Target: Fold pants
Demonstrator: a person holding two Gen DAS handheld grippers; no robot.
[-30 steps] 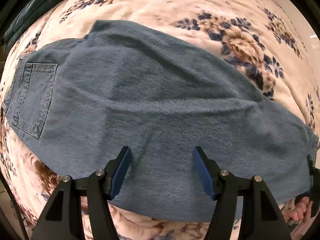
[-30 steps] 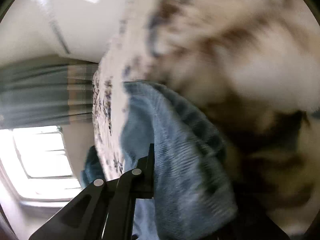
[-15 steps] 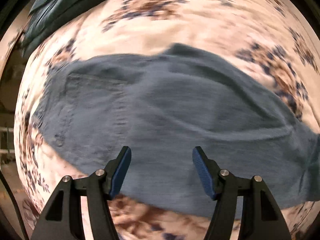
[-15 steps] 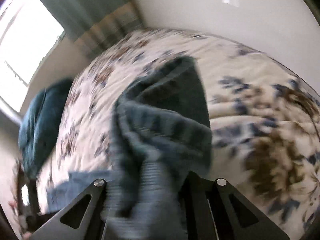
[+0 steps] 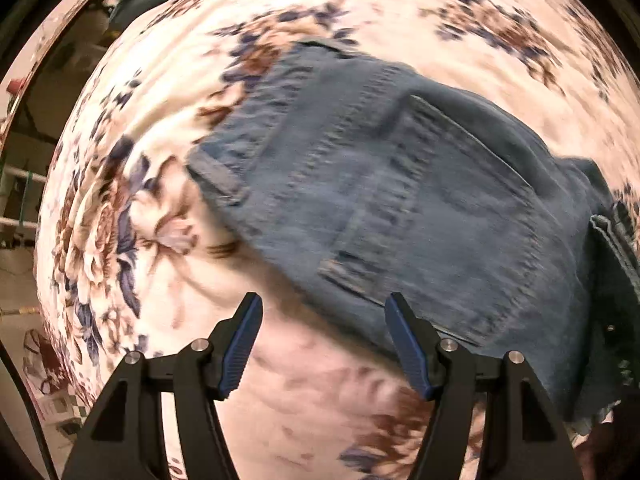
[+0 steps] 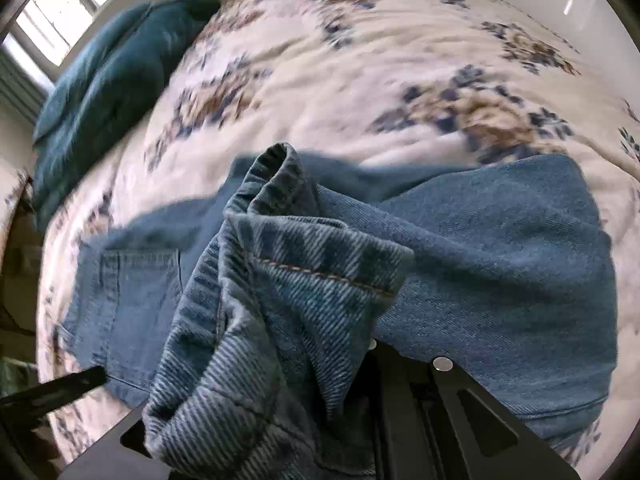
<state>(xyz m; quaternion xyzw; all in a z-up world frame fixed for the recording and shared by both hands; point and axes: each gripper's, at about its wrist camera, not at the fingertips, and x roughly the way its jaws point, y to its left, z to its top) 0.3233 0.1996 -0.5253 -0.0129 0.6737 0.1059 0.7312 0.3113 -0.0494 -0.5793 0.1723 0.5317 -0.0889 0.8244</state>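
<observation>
Blue denim pants (image 5: 420,208) lie on a floral bedspread (image 5: 328,392), back pocket up. My left gripper (image 5: 324,344) is open and empty, hovering just off the near edge of the waist end. My right gripper (image 6: 320,360) is shut on the bunched hem end of the pants (image 6: 280,280), held over the rest of the pants (image 6: 500,280); the cloth hides its fingertips. The back pocket (image 6: 136,292) shows at the left of the right wrist view, where the left gripper (image 6: 52,388) enters as a dark shape.
A dark teal pillow or blanket (image 6: 108,92) lies at the far left of the bed. The bed's left edge drops off to a floor with clutter (image 5: 24,216). A window (image 6: 48,32) is behind the pillow.
My right gripper swung the held hem end over toward the waist, folding the legs across. My left gripper moved left along the pants to the waist and pocket end.
</observation>
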